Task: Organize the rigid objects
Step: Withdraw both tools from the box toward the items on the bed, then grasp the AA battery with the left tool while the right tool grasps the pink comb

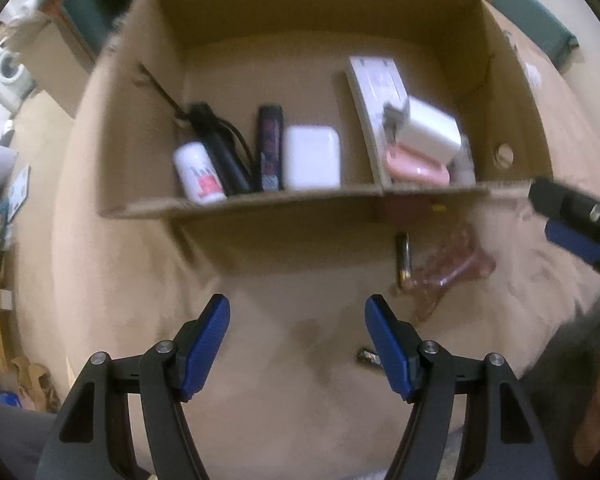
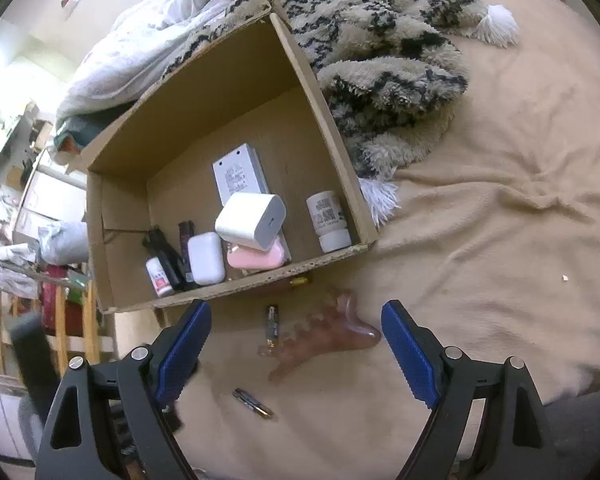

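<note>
**Both jaws wide and empty over the bed, box ahead**

My left gripper (image 1: 298, 336) stands open with nothing between its pads; my right gripper (image 2: 296, 344) stands wider still, also empty. The left view is smeared with blur, so labels are unreadable there.

Ahead of both sets of jaws sits one cardboard box (image 2: 332, 128) on the tan blanket (image 2: 480, 240). Its near wall hides the bottoms of what lies inside. I count in it: one white bottle with a red label (image 2: 159, 278), one black gadget with a cord (image 2: 166, 254), one dark tube (image 2: 186, 240), one white rounded case (image 2: 206, 258), one pink case (image 2: 256, 258) half covered by one white charger cube (image 2: 250, 220), one flat white box (image 2: 240, 178) and one white jar (image 2: 329, 218). The jar is not visible from my left view.

Between my right jaws, on the blanket, lie one clear pinkish comb-like piece (image 2: 332, 336), one small gold-ended cylinder (image 2: 272, 322) and, nearer me, one small dark stick (image 2: 254, 398). A small gold-coloured thing (image 2: 300, 281) peeks out under the box edge; I cannot tell what it is.
</note>
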Demonstrator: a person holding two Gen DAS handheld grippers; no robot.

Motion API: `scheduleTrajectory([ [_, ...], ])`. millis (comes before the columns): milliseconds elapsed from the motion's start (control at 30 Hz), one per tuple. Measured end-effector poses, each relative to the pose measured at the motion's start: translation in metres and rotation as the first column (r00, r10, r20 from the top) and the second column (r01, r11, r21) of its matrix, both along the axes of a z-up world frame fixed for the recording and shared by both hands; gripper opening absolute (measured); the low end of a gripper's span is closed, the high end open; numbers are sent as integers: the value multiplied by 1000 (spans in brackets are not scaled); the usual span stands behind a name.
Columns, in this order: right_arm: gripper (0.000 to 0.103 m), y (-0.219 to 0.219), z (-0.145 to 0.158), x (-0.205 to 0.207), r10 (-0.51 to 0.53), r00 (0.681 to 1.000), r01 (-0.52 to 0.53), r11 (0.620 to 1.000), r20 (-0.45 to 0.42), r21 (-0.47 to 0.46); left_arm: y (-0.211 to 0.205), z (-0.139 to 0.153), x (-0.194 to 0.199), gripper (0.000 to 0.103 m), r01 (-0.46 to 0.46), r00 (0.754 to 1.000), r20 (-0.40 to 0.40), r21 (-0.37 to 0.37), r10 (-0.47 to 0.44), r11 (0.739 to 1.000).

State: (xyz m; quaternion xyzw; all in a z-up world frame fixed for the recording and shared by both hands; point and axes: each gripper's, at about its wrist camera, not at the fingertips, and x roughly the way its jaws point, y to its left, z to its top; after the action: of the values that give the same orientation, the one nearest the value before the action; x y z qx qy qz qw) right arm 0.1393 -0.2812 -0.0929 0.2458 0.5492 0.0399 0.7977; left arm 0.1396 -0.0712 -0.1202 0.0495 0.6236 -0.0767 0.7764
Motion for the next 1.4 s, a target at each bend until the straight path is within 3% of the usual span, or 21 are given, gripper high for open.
scheduleTrajectory([
  [200, 92, -3, -5, 3, -10, 1000, 10, 1000, -22, 11, -18, -17, -5, 67, 87, 992, -89, -42, -91, 995],
  [433, 92, -14, -13, 2, -40, 998, 43, 998, -54, 47, -57, -35, -19, 67, 289, 940, -171, -70, -297, 955],
  [567, 92, -20, -20, 2, -60, 995, 66, 996, -84, 59, -66, -47, -20, 67, 343, 924, -178, -10, -339, 939],
  [600, 92, -20, -21, 2, -61, 994, 66, 996, -90, 61, -66, -48, -19, 65, 342, 924, -178, -8, -338, 940],
  [700, 92, -19, -23, 3, -56, 994, 60, 997, -97, 48, -62, -48, -16, 39, 330, 930, -170, 0, -326, 944],
  [867, 92, -9, -30, 8, -15, 992, 14, 1000, -126, -13, -41, -44, -2, 39, 256, 951, -177, -22, -256, 966],
  [967, 92, 10, -42, 16, 78, 978, -100, 990, -193, -103, -20, -40, 7, 39, 170, 973, -156, 4, -168, 985],
  [1167, 92, 54, -71, 24, 244, 916, -325, 916, -319, -234, 25, -27, 28, 39, -1, 994, -110, 17, 3, 1000],
  [1233, 101, 69, -77, 28, 291, 896, -391, 875, -336, -286, 36, -22, 33, 39, -38, 994, -98, 7, 39, 999],
  [1300, 103, 78, -82, 30, 320, 884, -430, 843, -342, -323, 41, -20, 35, 39, -55, 995, -88, 8, 55, 998],
  [1400, 103, 86, -89, 35, 333, 879, -447, 827, -343, -343, 51, -17, 40, 39, -60, 994, -90, 1, 60, 998],
])
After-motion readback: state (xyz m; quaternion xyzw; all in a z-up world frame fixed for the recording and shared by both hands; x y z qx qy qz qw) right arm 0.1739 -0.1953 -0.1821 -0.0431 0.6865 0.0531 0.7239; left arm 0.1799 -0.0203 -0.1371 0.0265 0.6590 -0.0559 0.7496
